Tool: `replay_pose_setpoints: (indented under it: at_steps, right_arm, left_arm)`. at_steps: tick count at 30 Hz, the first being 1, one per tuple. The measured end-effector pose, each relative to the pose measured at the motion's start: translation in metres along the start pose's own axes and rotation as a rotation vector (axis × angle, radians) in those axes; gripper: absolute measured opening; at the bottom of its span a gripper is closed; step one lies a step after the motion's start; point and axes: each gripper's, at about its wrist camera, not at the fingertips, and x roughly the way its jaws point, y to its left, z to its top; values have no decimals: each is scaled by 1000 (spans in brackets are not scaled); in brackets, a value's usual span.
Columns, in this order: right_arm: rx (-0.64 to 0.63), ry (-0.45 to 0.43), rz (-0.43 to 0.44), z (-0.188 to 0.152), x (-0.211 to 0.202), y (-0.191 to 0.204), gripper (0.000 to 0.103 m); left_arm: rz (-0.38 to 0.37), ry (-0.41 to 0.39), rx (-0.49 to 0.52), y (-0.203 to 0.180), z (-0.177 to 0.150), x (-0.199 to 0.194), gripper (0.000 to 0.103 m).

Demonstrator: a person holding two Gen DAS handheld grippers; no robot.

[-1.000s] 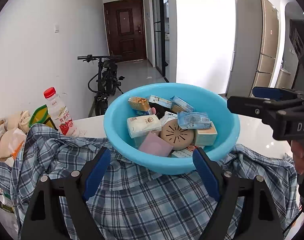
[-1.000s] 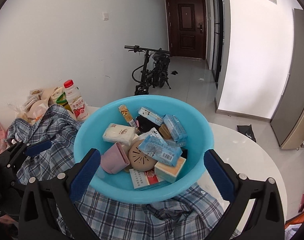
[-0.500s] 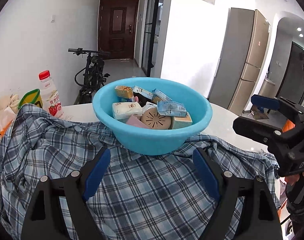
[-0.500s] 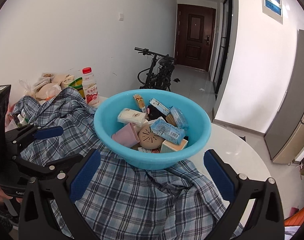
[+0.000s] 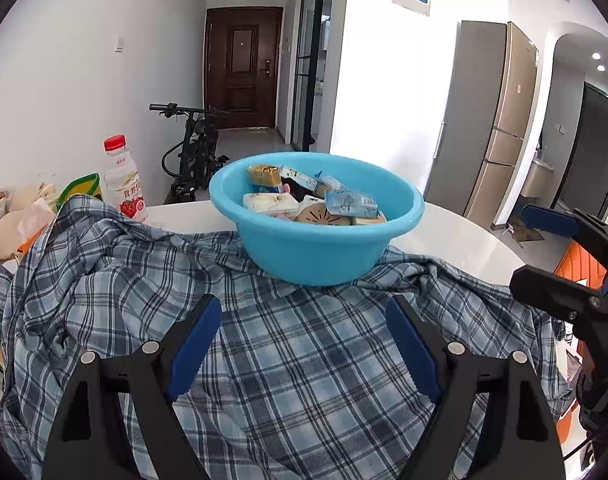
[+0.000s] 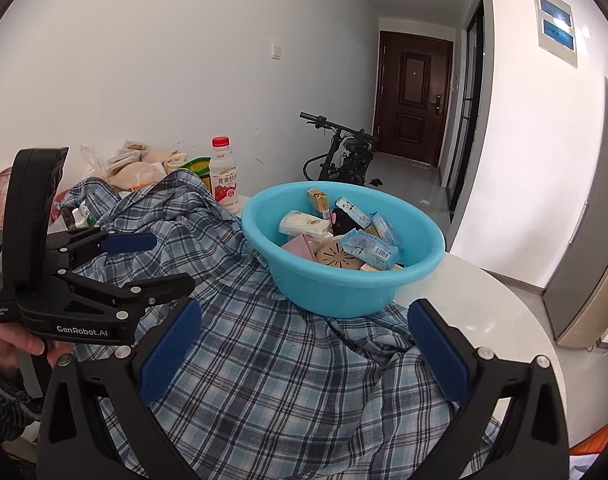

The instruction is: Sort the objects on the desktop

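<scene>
A blue plastic basin [image 5: 315, 256] [image 6: 339, 284] stands on a white round table, partly on a blue plaid shirt [image 5: 296, 360] [image 6: 264, 368]. It holds several small packets, a tissue pack [image 6: 304, 222], a pink box and a brown round disc [image 6: 337, 256]. My left gripper [image 5: 300, 336] is open and empty above the shirt, well short of the basin; it also shows in the right wrist view [image 6: 160, 260]. My right gripper [image 6: 304, 340] is open and empty over the shirt, and shows in the left wrist view [image 5: 551, 256].
A red-capped drink bottle [image 5: 122, 180] [image 6: 224, 178] stands left of the basin by a green-rimmed container [image 5: 78, 190] and paper bags [image 5: 12, 220]. Bare white tabletop [image 6: 483, 312] lies right of the basin. A bicycle [image 5: 192, 152] and a refrigerator [image 5: 487, 120] stand beyond the table.
Both grippers have drawn back from the basin and dropped lower, so it looks smaller and farther. They stay open and empty. The basin and shirt have not moved.
</scene>
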Motion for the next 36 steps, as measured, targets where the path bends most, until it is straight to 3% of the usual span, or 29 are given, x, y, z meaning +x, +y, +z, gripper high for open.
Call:
replay_pose_setpoints:
  at_steps: [4, 8, 14, 25, 29, 32, 36]
  right_arm:
    - [13, -4, 34, -8, -6, 4, 103]
    - [0, -31, 12, -19, -10, 12, 103]
    - [35, -29, 37, -34, -9, 15, 103]
    - [41, -48, -14, -69, -2, 17, 103]
    - [13, -99, -69, -80, -6, 21, 103]
    - [10, -138, -75, -87, -9, 23, 103]
    - [3, -158, -73, -94, -9, 27, 103]
  left_arm:
    - [-5, 6, -8, -2, -14, -9, 86]
    - [15, -18, 11, -10, -25, -18, 86]
    - [4, -45, -41, -10, -38, -26, 86]
    - [46, -60, -65, -16, -72, -12, 86]
    - [69, -99, -93, -13, -83, -9, 86]
    - [106, -148, -88, -16, -90, -8, 86]
    - [98, -191, -75, -21, -98, -7, 86]
